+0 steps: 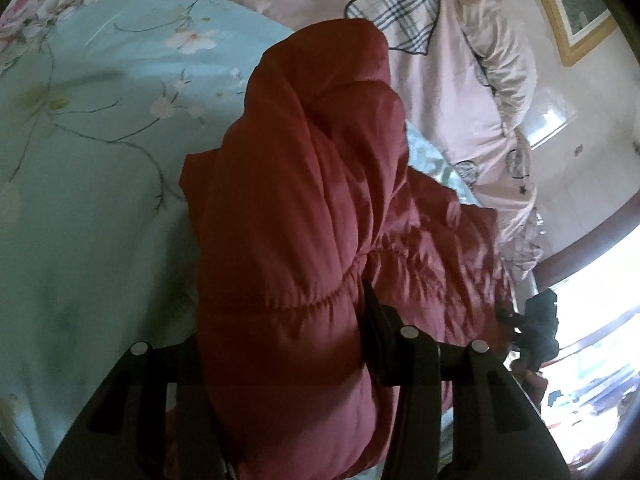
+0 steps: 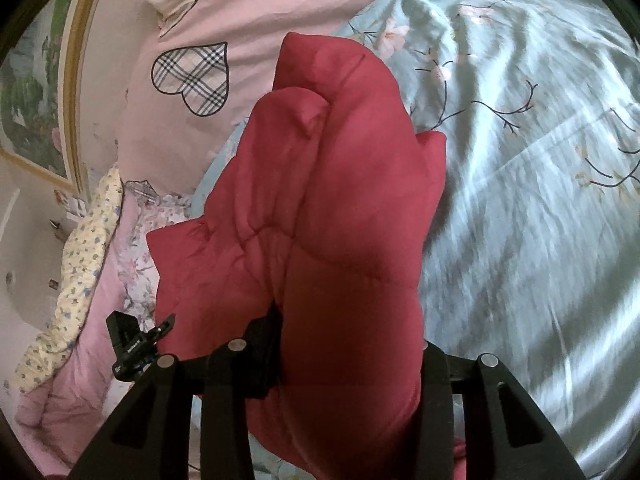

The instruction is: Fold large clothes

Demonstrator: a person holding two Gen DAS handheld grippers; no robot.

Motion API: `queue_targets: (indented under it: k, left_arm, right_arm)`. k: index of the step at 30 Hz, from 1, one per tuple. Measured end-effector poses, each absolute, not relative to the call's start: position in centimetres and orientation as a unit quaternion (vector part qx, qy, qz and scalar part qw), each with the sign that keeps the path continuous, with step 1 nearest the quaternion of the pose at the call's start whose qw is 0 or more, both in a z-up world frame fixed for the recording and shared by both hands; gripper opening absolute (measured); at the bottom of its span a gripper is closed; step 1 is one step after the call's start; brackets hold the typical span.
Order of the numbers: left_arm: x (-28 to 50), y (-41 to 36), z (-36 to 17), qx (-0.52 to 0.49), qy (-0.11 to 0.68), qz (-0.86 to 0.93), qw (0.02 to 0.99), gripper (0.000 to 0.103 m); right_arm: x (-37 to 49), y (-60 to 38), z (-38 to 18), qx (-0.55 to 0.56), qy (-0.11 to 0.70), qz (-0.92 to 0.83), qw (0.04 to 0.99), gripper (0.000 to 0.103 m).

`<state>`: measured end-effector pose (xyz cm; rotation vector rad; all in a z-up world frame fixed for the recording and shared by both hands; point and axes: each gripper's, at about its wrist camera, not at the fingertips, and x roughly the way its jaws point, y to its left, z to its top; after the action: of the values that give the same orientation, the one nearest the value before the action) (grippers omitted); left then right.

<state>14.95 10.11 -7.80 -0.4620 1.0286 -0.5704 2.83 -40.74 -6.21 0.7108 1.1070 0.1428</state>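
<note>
Red jacket (image 1: 296, 208) in both tongs (pink pillow (image 1: 452, 92) behind)

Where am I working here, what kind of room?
Most likely a bedroom: the red puffy jacket hangs over a bed with a floral sheet, a pink heart-print pillow and a framed picture on the wall.

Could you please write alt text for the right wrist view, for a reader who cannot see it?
The right gripper is clamped on a thick bunch of a red padded jacket, held above a pale blue floral bedsheet. A pink pillow with a plaid heart lies behind it, and the left gripper shows at lower left.
</note>
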Motion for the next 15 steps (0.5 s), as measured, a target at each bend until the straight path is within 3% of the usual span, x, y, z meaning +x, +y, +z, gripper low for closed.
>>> queue_targets:
  k: [7, 15]
  left_arm:
    - [15.1, 8.7, -8.4, -0.172, 0.472, -0.223, 0.836, 0.054]
    - [15.0, 8.3, -8.8, -0.124, 0.462, -0.173, 0.861, 0.075]
  right_arm:
    - [3.3, -41.4, -8.2, 0.329, 0.519, 0.044, 0.788, 0.050]
    - [3.5, -41.3, -8.8, 0.314, 0.520, 0.031, 0.794, 0.060]
